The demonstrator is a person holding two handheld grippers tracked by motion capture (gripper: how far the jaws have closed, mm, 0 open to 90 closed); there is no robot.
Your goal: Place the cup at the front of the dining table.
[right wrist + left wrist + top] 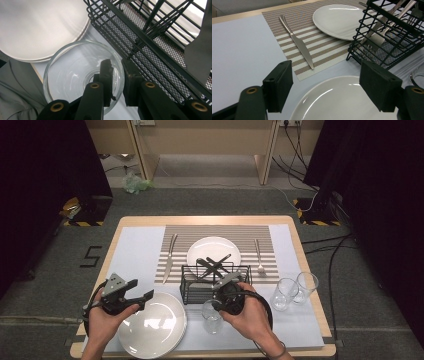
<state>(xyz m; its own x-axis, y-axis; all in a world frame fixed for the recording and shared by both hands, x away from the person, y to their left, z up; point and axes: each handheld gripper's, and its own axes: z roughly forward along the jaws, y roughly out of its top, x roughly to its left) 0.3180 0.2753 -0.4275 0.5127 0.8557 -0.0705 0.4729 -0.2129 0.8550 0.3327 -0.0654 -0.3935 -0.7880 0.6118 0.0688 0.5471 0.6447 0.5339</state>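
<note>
High view: the right claw (pixel 226 301) hangs over a clear glass (pixel 212 317) that stands near the front edge of the counter (pixel 210 219), just in front of the black wire basket (pixel 192 285) and beside the near white plate (pixel 152 325). The left claw (pixel 132 296) sits above that plate's left rim, towards the front left corner, jaws spread and holding nothing. Two more glasses (pixel 294 290) stand towards the right edge, well apart from both claws. Left gripper view: its wide-apart jaws frame the near plate (pixel 337 100), with a knife (pixel 298 43) on the striped mat (pixel 322 47) and the far plate (pixel 339 21) beyond, the basket (pixel 387 37) at right. Right gripper view: the glass (pixel 80 72) is seen from above, its rim running between the jaws, one pad inside the bowl and one outside against the basket (pixel 150 45); a narrow gap shows, and I cannot tell whether the pads press the wall.
</note>
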